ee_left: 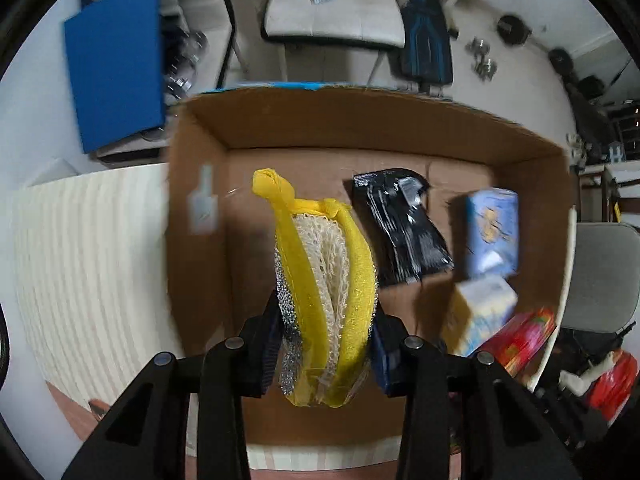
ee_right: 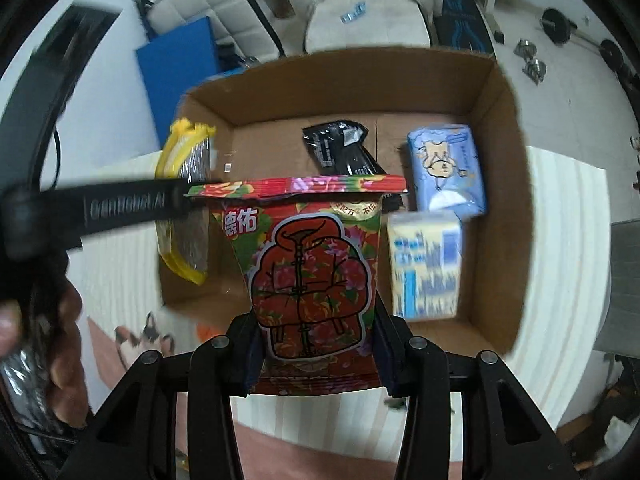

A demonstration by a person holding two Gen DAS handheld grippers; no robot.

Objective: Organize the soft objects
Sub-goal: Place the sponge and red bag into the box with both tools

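Note:
My left gripper [ee_left: 326,354] is shut on a yellow pack of scrub sponges [ee_left: 324,280], held over the open cardboard box [ee_left: 208,168]. My right gripper [ee_right: 316,354] is shut on a red flowered pouch [ee_right: 312,276] with a jacket drawing, held above the same box [ee_right: 500,92]. On the box floor lie a black sachet [ee_left: 404,228], a light blue tissue pack [ee_left: 494,232] and a yellow and blue tissue pack [ee_left: 480,312]. The right wrist view shows the same sponge pack [ee_right: 188,172] at the left, the black sachet [ee_right: 340,148], the blue pack [ee_right: 444,168] and the yellow and blue pack [ee_right: 424,264].
The box stands on a white ribbed table [ee_left: 88,248]. The other gripper's black body [ee_right: 100,208] and a hand [ee_right: 60,332] cross the left of the right wrist view. Behind are a blue board [ee_left: 116,64], a white chair [ee_left: 332,12] and dumbbells [ee_left: 484,60] on the floor.

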